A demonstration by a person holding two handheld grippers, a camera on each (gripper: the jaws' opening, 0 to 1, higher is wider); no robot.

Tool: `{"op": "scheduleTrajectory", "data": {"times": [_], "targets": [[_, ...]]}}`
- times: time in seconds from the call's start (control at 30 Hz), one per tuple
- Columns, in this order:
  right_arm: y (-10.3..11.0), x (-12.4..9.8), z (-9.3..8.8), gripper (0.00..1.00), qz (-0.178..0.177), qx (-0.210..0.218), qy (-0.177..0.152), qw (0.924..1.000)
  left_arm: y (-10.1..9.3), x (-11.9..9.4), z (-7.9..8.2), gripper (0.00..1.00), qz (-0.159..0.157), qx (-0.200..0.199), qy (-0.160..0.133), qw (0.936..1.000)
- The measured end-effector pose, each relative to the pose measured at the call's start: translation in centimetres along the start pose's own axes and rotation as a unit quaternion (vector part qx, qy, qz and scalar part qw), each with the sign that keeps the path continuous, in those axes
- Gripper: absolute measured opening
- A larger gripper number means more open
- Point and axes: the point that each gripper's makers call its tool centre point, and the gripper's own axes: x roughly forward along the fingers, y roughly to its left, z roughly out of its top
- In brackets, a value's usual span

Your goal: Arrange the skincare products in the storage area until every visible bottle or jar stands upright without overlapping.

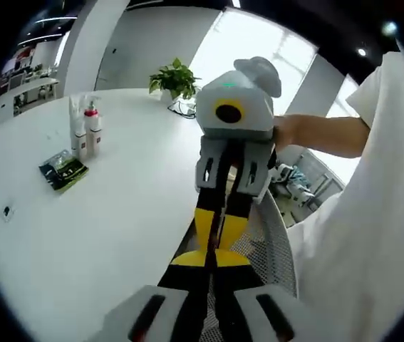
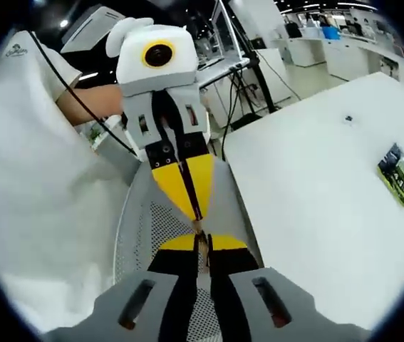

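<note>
Closest to me, the person in a white shirt (image 1: 373,235) holds both tools out over the mesh back of a chair (image 2: 141,235), tip to tip. The left gripper (image 1: 212,260) has its yellow-tipped jaws pressed together with nothing between them; the right gripper (image 2: 200,246) is the same, jaws together and empty. In each view the opposite tool faces the camera, its yellow tips meeting the view's own tips just off the near edge of the white desk (image 1: 102,235).

Further along the desk, towards its left side, a green and black sachet pack (image 1: 63,170) lies flat. Just beyond it stands a small cluster of skincare bottles (image 1: 86,132): a pump bottle with a red collar and one or two slimmer white ones, all upright as far as I can tell, though they stand so close that whether they touch is unclear. At the far edge sits a potted plant (image 1: 175,78).

To my eye the arranging has not begun: both tools are well apart from the products. The bottles look nearly in order already; what seems left is spacing them and perhaps dealing with the flat pack.
</note>
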Motion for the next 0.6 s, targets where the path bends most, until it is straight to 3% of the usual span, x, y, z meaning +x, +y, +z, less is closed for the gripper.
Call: {"op": "scheduleTrajectory", "data": {"times": [0.37, 0.5, 0.6], "targets": [[-0.5, -0.1, 0.3, 0.0, -0.002, 0.003, -0.005, 1.0, 0.8, -0.1, 0.3, 0.03, 0.013, 0.0, -0.018, 0.9998], [-0.9, -0.3, 0.7, 0.0, -0.006, 0.018, -0.02, 0.9996, 1.5, -0.1, 0.3, 0.05, 0.023, -0.012, -0.018, 0.9995], [-1.2, -0.7, 1.4, 0.0, -0.01, 0.041, -0.049, 0.9979, 2.0, -0.1, 0.5, 0.09, 0.034, -0.018, -0.025, 0.999]]}}
